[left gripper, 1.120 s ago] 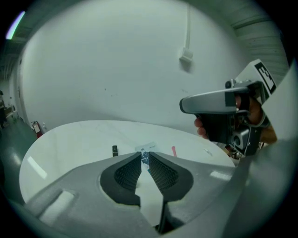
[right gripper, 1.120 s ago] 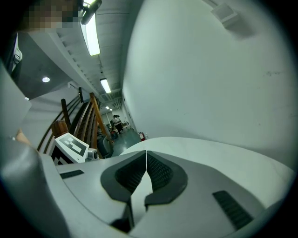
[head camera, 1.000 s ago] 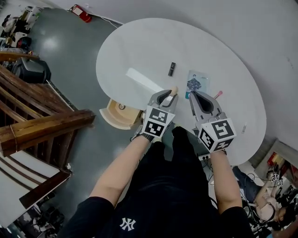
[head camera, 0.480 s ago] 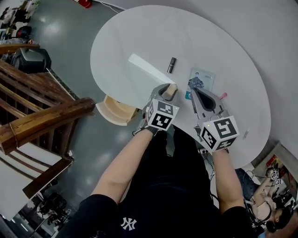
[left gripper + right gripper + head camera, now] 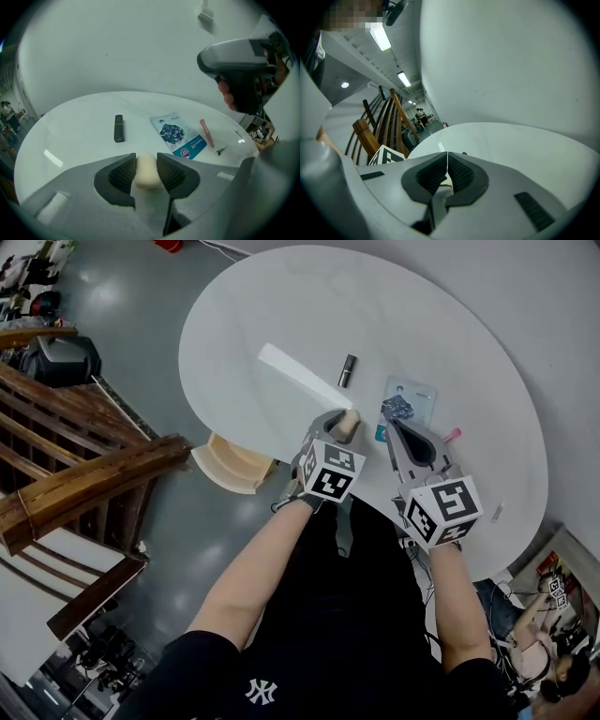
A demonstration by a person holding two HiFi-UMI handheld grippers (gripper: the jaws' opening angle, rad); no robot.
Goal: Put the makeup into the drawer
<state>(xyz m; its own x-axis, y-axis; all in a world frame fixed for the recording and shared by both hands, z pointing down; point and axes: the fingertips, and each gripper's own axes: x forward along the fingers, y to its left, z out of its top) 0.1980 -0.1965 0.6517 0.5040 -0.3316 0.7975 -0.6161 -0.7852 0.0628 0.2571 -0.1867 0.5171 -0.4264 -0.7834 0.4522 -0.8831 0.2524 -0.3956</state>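
On the round white table (image 5: 281, 306) lie a black lipstick tube (image 5: 348, 369) (image 5: 119, 128), a face-mask packet (image 5: 405, 401) (image 5: 178, 135) and a pink stick (image 5: 448, 435) (image 5: 206, 132). At the near edge, a beige makeup sponge (image 5: 348, 425) (image 5: 146, 171) sits between the pads of my left gripper (image 5: 339, 421) (image 5: 146, 161). Its jaws stand wide and flank the sponge without squeezing it. Just to the right, my right gripper (image 5: 398, 427) (image 5: 447, 161) is shut with nothing in it. A pale wooden drawer (image 5: 230, 465) hangs open under the table's left near edge.
A wooden stair railing (image 5: 84, 474) runs along the left over grey floor. A small dark clip (image 5: 220, 150) lies near the pink stick. A person sits at the bottom right (image 5: 548, 652).
Both grippers have sunk toward the table's near edge. The left one has tipped further down, with the sponge still at its tips.
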